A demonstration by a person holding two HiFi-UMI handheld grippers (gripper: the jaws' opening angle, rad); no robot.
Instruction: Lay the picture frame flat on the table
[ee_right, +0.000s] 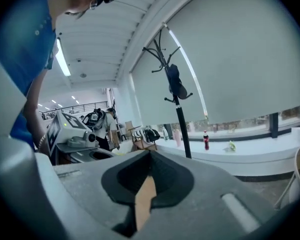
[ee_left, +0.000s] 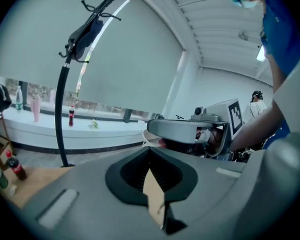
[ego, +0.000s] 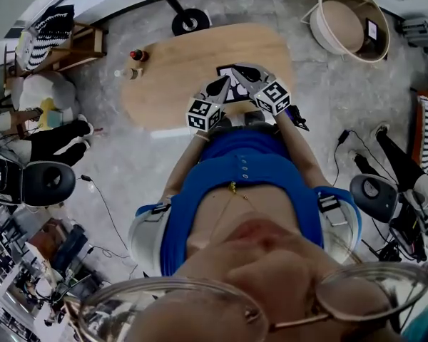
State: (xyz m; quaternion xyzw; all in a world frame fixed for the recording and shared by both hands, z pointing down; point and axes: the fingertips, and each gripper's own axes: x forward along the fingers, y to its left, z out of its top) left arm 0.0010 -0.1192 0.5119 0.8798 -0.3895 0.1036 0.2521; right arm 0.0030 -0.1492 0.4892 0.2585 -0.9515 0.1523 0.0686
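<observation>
Coat stand (ee_left: 60, 114), cola bottle (ee_left: 71, 116), round basket (ego: 321, 30).

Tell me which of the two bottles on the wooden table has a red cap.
The dark bottle at the table's left end, the one farther from the person. The pale bottle beside it shows no red.

head view looks steeply down from the person's head onto the oval table (ego: 171, 84), well below. left gripper view and right gripper view each sit close behind their own jaws, facing roughly level across the room. both catch the coat stand (ee_left: 61, 114) and window ledge (ee_left: 105, 131).
</observation>
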